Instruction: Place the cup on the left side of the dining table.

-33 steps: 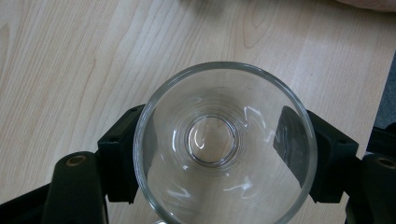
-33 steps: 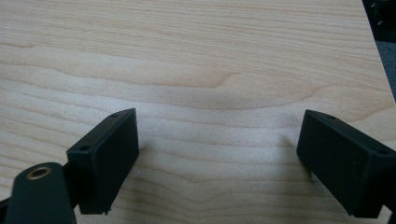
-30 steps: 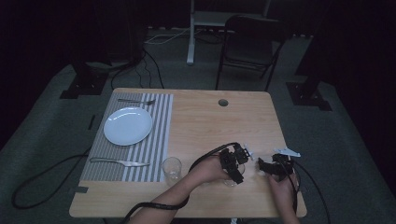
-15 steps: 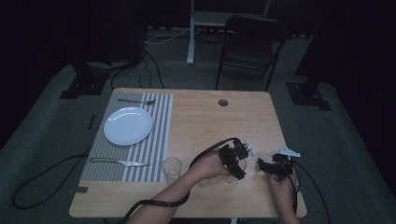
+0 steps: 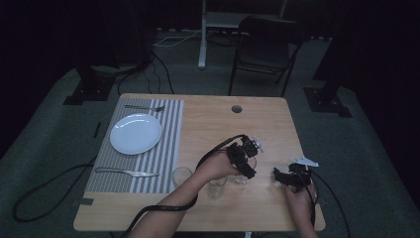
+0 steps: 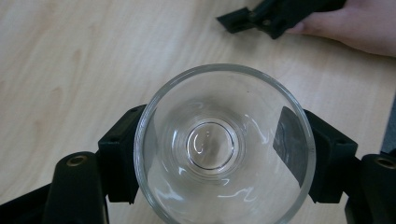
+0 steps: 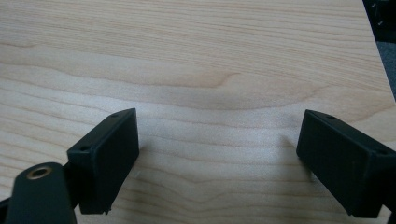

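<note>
Glass (image 6: 224, 144) sits clamped between the left tongs' (image 6: 219, 154) two black jaws, one pad on each side of its wall, mouth facing the camera and the wooden table (image 6: 70, 60) beneath. Judging by the grip, this is the carrying step; next comes setting it down upright. The right tongs (image 7: 217, 154) rest apart, holding nothing, near the glass.

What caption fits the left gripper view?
Left gripper clamps a clear drinking glass above the wooden table.
</note>
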Action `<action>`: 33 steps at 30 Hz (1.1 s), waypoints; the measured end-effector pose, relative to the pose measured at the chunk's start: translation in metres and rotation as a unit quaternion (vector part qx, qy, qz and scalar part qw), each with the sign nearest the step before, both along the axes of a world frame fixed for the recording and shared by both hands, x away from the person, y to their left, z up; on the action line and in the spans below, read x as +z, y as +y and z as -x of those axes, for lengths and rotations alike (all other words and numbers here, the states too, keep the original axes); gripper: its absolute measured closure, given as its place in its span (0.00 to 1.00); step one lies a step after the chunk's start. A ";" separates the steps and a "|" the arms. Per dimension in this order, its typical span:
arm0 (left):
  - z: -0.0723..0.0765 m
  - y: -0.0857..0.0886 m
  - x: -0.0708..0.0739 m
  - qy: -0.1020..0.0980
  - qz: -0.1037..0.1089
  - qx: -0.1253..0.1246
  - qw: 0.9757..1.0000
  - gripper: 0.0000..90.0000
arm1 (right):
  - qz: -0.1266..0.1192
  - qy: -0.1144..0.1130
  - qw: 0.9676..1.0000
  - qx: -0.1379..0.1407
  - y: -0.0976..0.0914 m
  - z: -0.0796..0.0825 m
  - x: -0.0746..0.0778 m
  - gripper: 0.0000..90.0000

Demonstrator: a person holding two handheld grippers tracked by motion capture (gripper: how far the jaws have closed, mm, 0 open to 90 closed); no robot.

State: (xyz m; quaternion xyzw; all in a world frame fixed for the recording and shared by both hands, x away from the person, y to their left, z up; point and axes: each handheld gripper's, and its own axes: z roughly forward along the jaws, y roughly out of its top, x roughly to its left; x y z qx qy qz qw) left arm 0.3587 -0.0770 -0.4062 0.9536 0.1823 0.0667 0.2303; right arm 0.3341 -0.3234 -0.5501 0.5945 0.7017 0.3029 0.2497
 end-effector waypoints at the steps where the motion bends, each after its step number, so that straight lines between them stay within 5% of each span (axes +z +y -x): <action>1: -0.002 0.003 0.002 -0.001 0.003 0.005 1.000 0.32 | 0.000 0.000 1.000 0.000 0.000 0.000 0.000 0.14; 16: -0.026 0.056 0.012 -0.011 0.009 0.077 0.997 0.32 | -0.001 0.000 1.000 -0.001 0.000 0.000 0.000 0.14; 33: -0.041 0.127 0.012 -0.013 0.014 0.156 0.988 0.32 | -0.001 0.000 1.000 -0.001 0.000 0.000 0.000 0.14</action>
